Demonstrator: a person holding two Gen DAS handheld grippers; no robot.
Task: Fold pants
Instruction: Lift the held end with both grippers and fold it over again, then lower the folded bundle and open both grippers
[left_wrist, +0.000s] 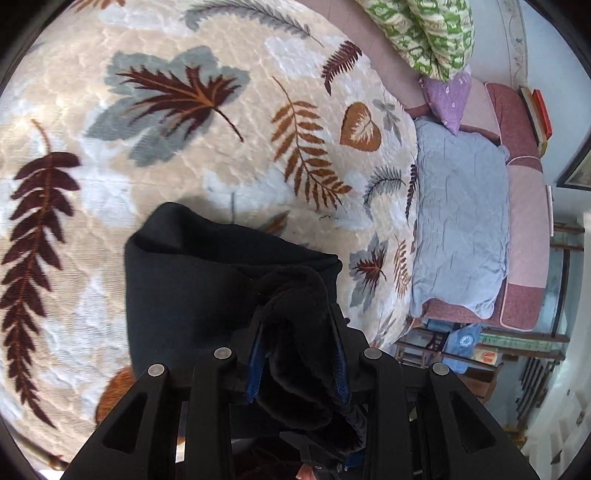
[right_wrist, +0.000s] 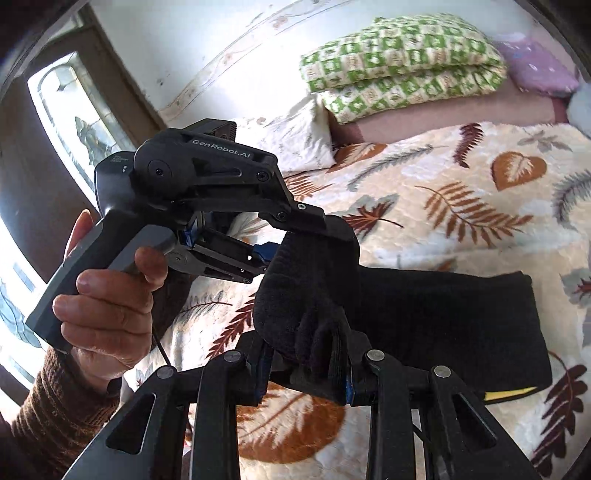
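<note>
The black pants (left_wrist: 192, 288) hang folded over the leaf-patterned bedspread (left_wrist: 184, 110). My left gripper (left_wrist: 297, 332) is shut on a bunched edge of the pants, which fills the gap between its fingers. In the right wrist view my right gripper (right_wrist: 304, 354) is shut on another bunch of the same pants (right_wrist: 443, 317). The left gripper (right_wrist: 306, 236) shows there too, held in a hand, clamped on the cloth just above and to the left. The rest of the pants lies flat on the bed to the right. A yellow strip (right_wrist: 509, 394) shows at their lower edge.
A blue pillow (left_wrist: 461, 221) lies at the bed's right end beside pink cushions (left_wrist: 524, 236). A green-and-cream folded quilt (right_wrist: 402, 66) and a purple pillow (right_wrist: 535, 66) sit at the head of the bed. A window (right_wrist: 74, 122) is at the left; shelves (left_wrist: 498, 350) stand beyond the bed.
</note>
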